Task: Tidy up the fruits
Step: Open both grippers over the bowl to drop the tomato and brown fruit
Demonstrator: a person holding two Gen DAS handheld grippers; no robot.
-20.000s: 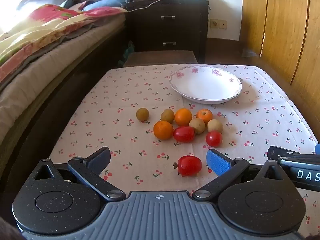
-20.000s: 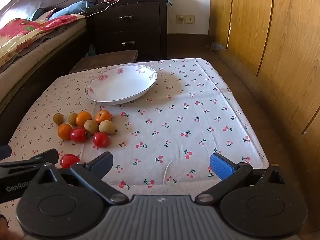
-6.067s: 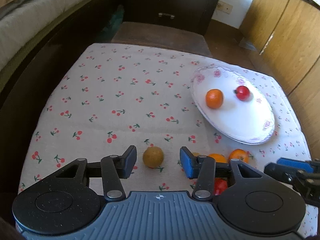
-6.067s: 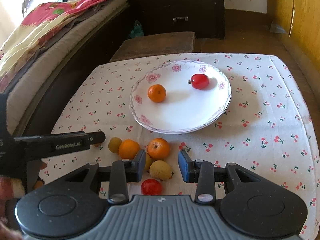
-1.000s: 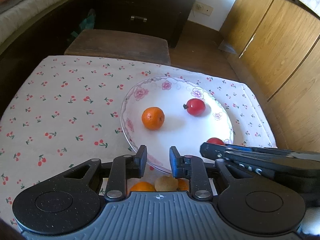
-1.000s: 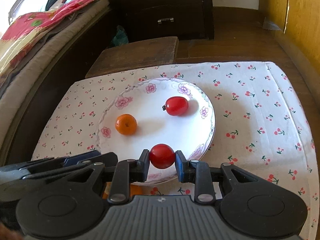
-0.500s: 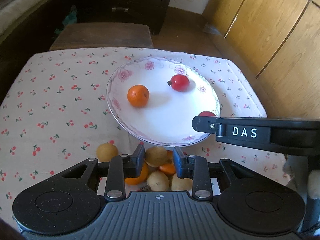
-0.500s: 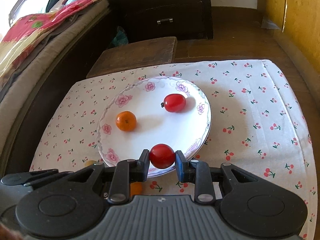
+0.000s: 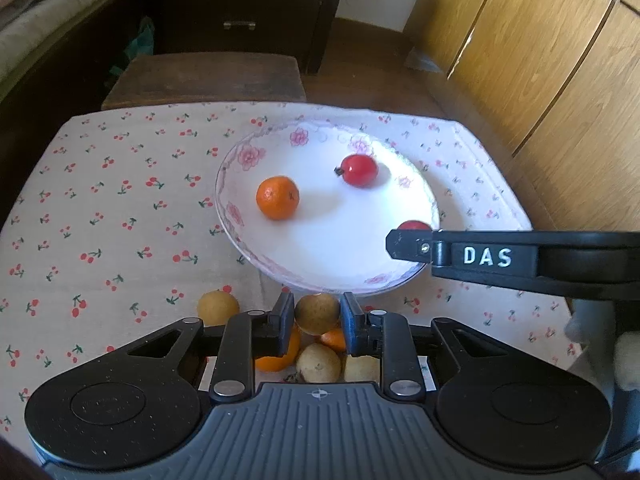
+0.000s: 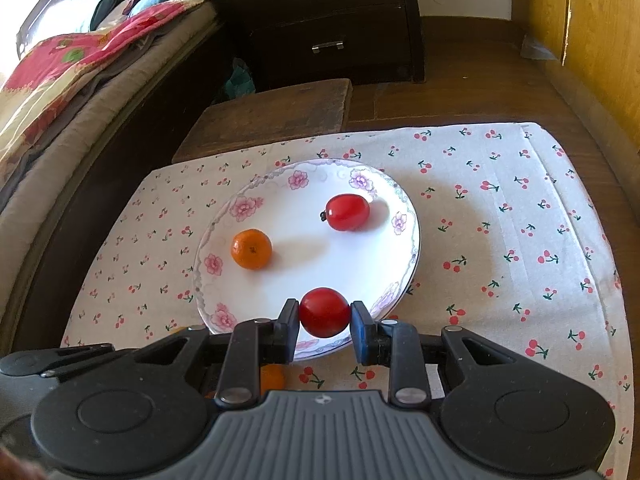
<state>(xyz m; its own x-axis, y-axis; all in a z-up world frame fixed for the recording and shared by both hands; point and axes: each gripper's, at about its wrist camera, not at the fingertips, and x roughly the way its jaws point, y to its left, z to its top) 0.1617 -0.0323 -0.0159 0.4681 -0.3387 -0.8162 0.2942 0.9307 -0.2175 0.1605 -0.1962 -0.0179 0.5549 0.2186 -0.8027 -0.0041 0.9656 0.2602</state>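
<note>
My left gripper (image 9: 317, 320) hangs just in front of the white flowered plate (image 9: 320, 256); its jaws are closing and the pads press on a round brown fruit (image 9: 317, 313). My right gripper (image 10: 325, 322) is shut on a red tomato (image 10: 324, 312) over the plate's (image 10: 304, 276) near rim. In the left wrist view one of its fingers (image 9: 480, 258) reaches in from the right, the tomato (image 9: 414, 225) peeking above it. On the plate lie an orange (image 9: 277, 197) (image 10: 251, 249) and a stalked red tomato (image 9: 360, 170) (image 10: 347, 212).
Loose fruit sits on the cherry-print cloth (image 9: 100, 220) under the left gripper: a brown fruit (image 9: 218, 307), an orange (image 9: 276, 358) and two more brown ones (image 9: 319, 362). A dark stool (image 10: 272, 116), drawers and a bed lie beyond; wooden cabinets (image 9: 560, 80) on the right.
The left gripper pulled back from the plate's rim to the loose fruit, opened around a brown fruit and closed onto it. The right gripper stayed still with its tomato.
</note>
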